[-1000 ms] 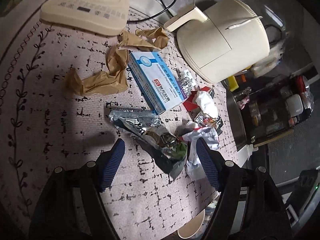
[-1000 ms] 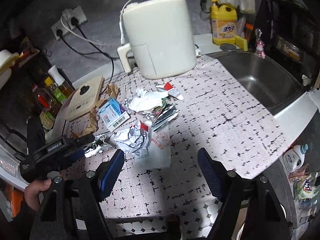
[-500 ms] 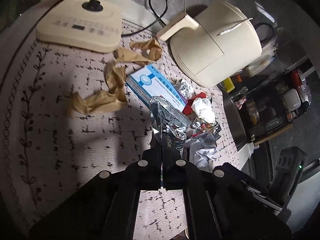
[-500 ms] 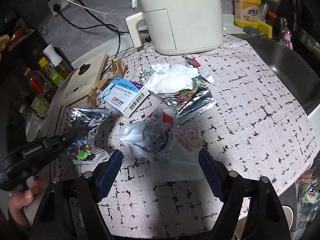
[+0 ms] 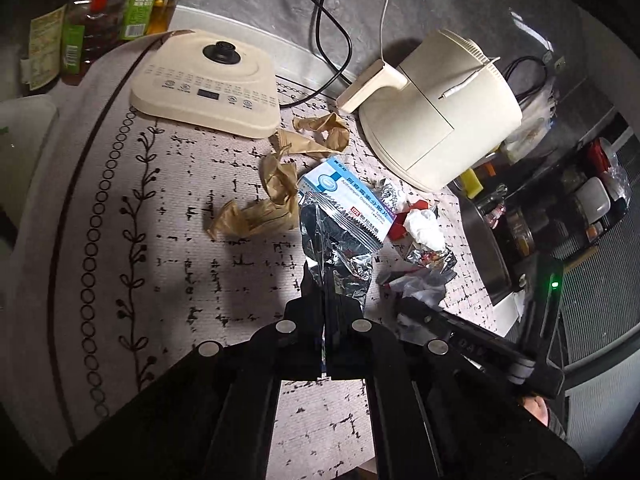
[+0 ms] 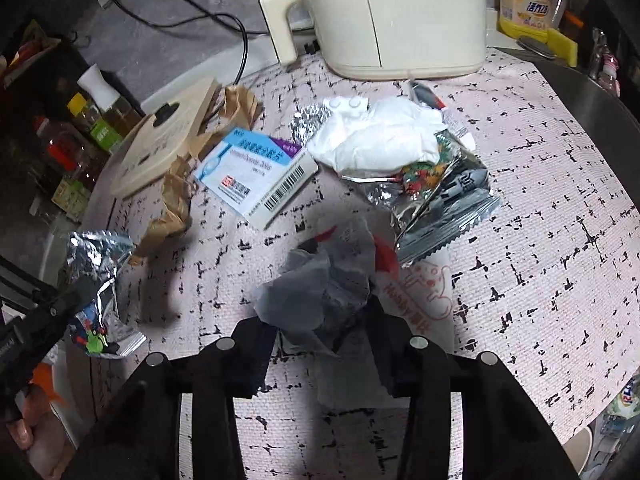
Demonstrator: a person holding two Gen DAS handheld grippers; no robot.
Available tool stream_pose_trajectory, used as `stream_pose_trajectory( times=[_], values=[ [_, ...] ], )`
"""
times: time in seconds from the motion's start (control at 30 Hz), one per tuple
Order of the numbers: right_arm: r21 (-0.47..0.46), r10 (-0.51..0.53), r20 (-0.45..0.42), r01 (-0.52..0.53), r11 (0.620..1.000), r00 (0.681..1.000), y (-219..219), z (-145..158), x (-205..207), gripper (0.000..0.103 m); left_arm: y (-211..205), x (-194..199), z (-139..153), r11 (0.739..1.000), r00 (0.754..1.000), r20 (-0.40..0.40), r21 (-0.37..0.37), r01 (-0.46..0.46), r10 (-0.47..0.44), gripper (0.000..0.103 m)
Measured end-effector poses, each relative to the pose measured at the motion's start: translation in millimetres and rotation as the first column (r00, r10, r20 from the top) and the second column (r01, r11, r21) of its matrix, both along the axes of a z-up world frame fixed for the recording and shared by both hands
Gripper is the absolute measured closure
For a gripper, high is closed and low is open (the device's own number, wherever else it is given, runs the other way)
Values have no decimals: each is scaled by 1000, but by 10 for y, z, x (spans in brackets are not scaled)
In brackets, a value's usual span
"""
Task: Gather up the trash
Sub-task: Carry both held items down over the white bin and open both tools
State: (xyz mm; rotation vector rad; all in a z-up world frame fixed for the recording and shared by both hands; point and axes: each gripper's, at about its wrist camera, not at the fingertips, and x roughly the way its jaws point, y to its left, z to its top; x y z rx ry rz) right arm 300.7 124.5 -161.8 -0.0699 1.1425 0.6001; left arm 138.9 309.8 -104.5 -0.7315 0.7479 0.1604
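The left gripper (image 5: pixel 325 308) is now fully closed on a silver foil wrapper (image 5: pixel 340 248) and holds it lifted above the table mat (image 5: pixel 120 240); in the right wrist view the same wrapper (image 6: pixel 94 276) hangs at the left edge, clear of the mat. A second ago these jaws stood wide open around it while it lay flat. So I judge the first piece of trash is collected.

The right gripper (image 6: pixel 320 332) has come down over a crumpled white plastic bag (image 6: pixel 320 280), and its jaws have just been closing. The bag is between them and the pads seem to press its sides, but it is not lifted yet.

The blue medicine box (image 6: pixel 256 172), the brown paper (image 5: pixel 276 184), the white tissue (image 6: pixel 380 140) and another foil bag (image 6: pixel 440 200) lie on the mat as before.
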Motion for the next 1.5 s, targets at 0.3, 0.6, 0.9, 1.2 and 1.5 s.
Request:
stream_pose_trajectory(
  times=[0.3,0.6,0.9,1.2,1.5],
  values=[
    [111,5,70,-12,994,998,-304,452,-243,65,-243,18,125,996,998,35,74,45,-48,101],
    [159,-74,132,52,986,989,-1138,809,-437,64,-948,234,308,983,987,61,122,140,-149,101],
    [149,-203,145,181,972,968,-2609,1028,-817,64,-2137,256,549,968,964,107,100,232,-242,101],
    [135,-314,142,296,946,939,-3849,969,-1193,63,-3249,171,498,929,930,78,118,350,-360,101],
    [66,-408,78,404,912,909,-4690,646,-1463,56,-4062,115,253,888,892,25,107,446,-451,101]
  ],
)
